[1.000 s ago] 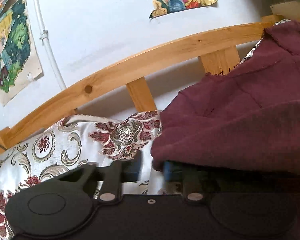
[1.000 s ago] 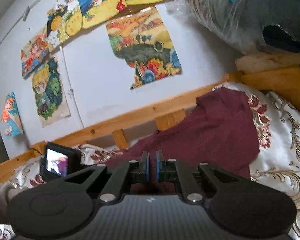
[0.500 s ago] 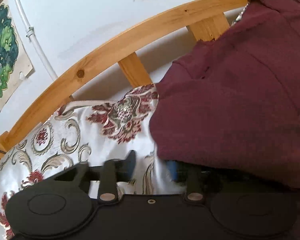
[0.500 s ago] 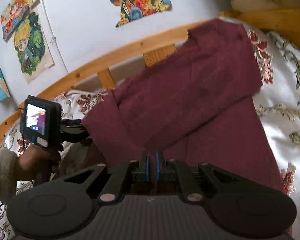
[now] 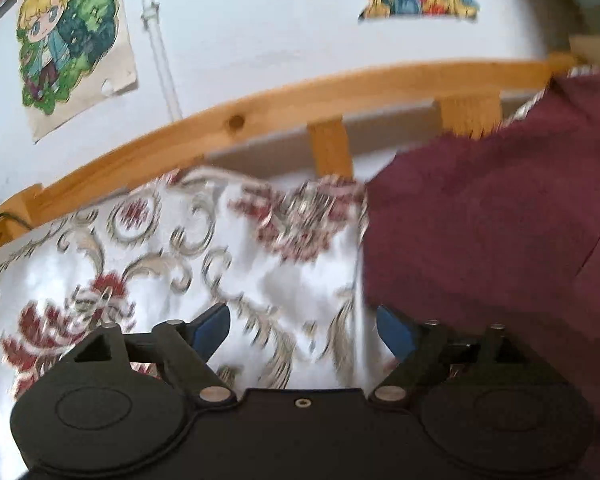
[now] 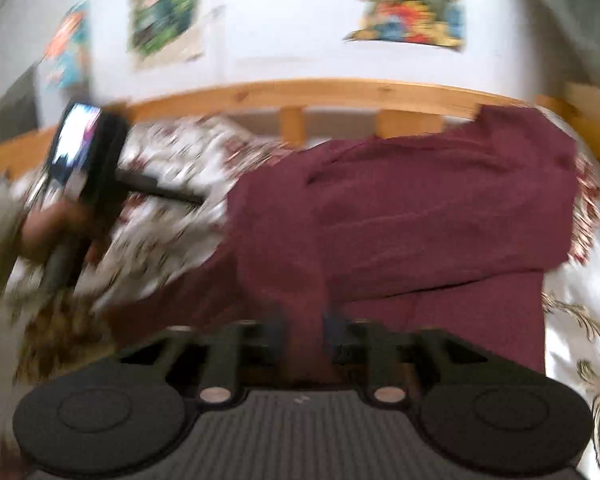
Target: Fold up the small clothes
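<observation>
A maroon garment [image 6: 428,232] lies folded over on the patterned bedspread [image 5: 148,264]; it also shows at the right of the left wrist view [image 5: 500,224]. My left gripper [image 5: 304,328] is open and empty, over the bedspread just left of the garment's edge. My right gripper [image 6: 304,328] has its jaws a little apart with a fold of maroon cloth between them; the view is blurred. The left gripper also shows at the left of the right wrist view [image 6: 88,160], held by a hand.
A wooden bed rail [image 5: 260,108] runs along the back, in front of a white wall with drawings [image 5: 72,40]. The rail also shows in the right wrist view [image 6: 340,92]. White floral bedspread [image 6: 580,320] lies right of the garment.
My left gripper has opened wide, let go of the garment and drawn back to the left. My right gripper's jaws have parted slightly as it moved down onto the garment.
</observation>
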`<state>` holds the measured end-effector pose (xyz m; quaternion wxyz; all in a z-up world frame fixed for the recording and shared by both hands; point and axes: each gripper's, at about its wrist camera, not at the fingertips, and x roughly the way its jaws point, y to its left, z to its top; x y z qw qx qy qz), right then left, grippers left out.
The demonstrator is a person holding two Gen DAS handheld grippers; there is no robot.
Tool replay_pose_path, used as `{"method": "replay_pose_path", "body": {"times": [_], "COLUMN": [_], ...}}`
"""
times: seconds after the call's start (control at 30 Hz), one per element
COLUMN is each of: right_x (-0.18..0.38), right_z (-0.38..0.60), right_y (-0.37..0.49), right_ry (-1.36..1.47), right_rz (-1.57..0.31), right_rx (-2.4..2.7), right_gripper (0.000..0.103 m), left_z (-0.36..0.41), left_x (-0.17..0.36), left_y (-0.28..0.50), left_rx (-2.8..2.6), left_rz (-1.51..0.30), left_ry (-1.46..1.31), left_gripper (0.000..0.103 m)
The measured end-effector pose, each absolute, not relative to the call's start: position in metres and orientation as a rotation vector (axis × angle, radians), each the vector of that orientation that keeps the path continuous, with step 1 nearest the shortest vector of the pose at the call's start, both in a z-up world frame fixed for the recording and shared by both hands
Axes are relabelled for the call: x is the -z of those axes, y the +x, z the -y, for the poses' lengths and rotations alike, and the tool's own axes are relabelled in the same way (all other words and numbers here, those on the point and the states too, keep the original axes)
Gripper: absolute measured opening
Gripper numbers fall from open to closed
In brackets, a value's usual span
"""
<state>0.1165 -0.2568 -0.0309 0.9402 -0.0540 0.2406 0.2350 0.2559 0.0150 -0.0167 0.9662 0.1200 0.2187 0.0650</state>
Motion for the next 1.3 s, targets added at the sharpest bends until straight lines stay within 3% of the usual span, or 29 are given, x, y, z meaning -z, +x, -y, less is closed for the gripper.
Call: {"method": "replay_pose_path", "body": {"times": [0.17,0.33,0.47,0.73,0.8,0.87,0.93,0.97,1.07,1.3], "right_x": [0.036,0.057,0.071,0.069,0.07,0.071,0.071,0.07,0.069,0.051], "right_z": [0.262,0.294,0.307,0.289,0.285,0.283,0.282,0.283,0.283,0.281], "right_y": [0.119,0.139,0.147,0.148,0.147,0.146,0.145,0.146,0.146,0.133], "right_ry": [0.004,0.292,0.327,0.307,0.294,0.28,0.278,0.278,0.27,0.192], "right_rz": [-0.5,-0.563,-0.598,-0.602,-0.611,-0.616,-0.615,-0.614,-0.611,-0.497], "right_rx": [-0.434,-0.291,-0.229,-0.3,-0.313,-0.31,-0.293,-0.278,-0.261,-0.195], "right_gripper": [0.069,0.067,0.051,0.05,0.05,0.05,0.04,0.026,0.012,0.008], "left_z": [0.014,0.048,0.062,0.068,0.072,0.074,0.075,0.074,0.074,0.063], "left_x": [-0.001,-0.001,0.005,0.005,0.007,0.008,0.008,0.006,0.006,-0.006], "left_y": [0.271,0.3,0.326,0.352,0.357,0.362,0.365,0.364,0.361,0.351], "left_rx": [-0.004,0.12,0.237,0.317,0.296,0.269,0.241,0.24,0.216,0.203], "left_rz": [-0.398,-0.448,-0.593,-0.792,-0.821,-0.844,-0.854,-0.855,-0.849,-0.759], "left_ry": [0.296,0.383,0.411,0.167,0.145,0.13,0.107,0.095,0.075,-0.03], "left_gripper": [0.084,0.082,0.059,0.053,0.046,0.024,0.01,0.006,0.003,0.002]}}
